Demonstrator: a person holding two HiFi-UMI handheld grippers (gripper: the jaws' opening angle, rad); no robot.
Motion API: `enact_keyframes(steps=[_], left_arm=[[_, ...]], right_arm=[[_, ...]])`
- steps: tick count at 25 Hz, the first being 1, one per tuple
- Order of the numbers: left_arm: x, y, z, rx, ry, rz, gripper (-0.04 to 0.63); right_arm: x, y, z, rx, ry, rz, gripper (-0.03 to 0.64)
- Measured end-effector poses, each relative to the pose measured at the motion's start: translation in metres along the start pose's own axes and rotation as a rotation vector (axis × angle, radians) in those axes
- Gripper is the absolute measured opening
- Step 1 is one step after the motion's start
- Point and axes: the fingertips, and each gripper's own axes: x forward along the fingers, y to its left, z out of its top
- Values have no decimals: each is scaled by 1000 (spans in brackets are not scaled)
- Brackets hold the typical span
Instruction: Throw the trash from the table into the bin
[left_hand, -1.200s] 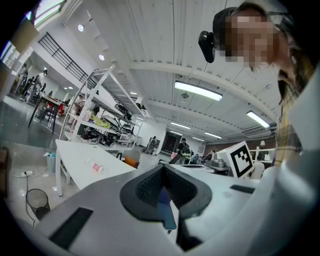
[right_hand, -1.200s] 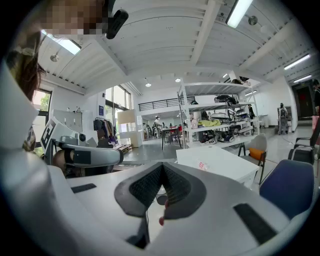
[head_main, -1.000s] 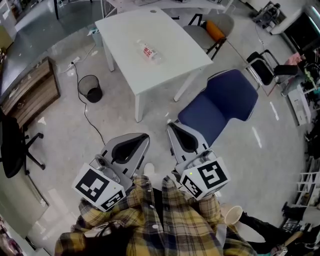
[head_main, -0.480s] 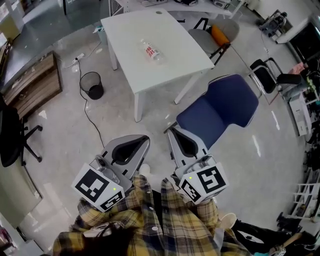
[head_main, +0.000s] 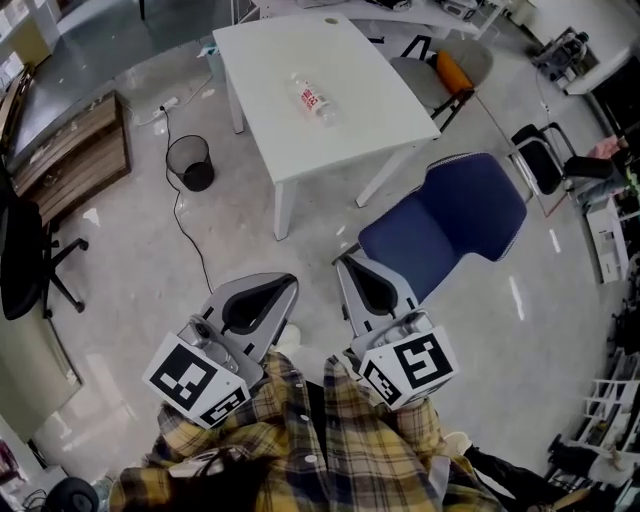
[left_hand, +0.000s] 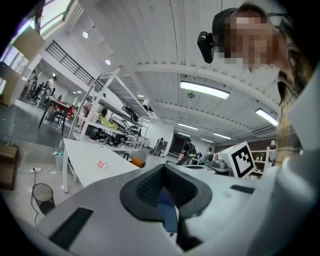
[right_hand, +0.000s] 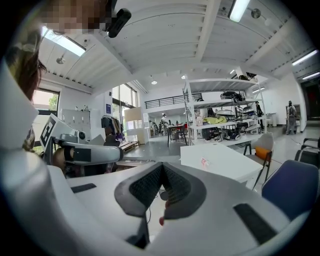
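Very little has changed over the last second. In the head view the white table (head_main: 370, 110), the bottle (head_main: 315, 100) lying on it and the black mesh bin (head_main: 190, 162) on the floor have all drifted a little up and to the right, while my 2 grippers have kept their place close in front of my plaid shirt. I take that as my head or body shifting, not as any work done. The bottle still lies near the middle of the tabletop, well apart from both grippers, and the bin stands beside the table's left legs, so the task has not really begun. My left gripper (head_main: 284, 286) has its jaws pressed together on nothing, and so does my right gripper (head_main: 348, 264). Their own views show the ribbed pads meeting, with only the room beyond. The blue chair (head_main: 450, 225) stands between me and the table's near corner, so I judge I must step round it. The table's far edge is cut off at the top, so I cannot rule out more trash there. The bottle's red label is too small to read, and the bin's inside is too dark to judge.
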Motion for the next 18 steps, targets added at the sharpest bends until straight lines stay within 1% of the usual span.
enact_keyframes(steps=[6, 11, 18], left_arm=[[0, 45, 7, -9, -5, 17, 9], [-1, 103, 34, 1, 1, 12, 9], [-6, 179, 68, 27, 12, -6, 9]], right_arm=[[45, 1, 3, -2, 10, 15, -3], [106, 9, 22, 1, 20, 15, -3], [189, 23, 47, -7, 3, 15, -2]])
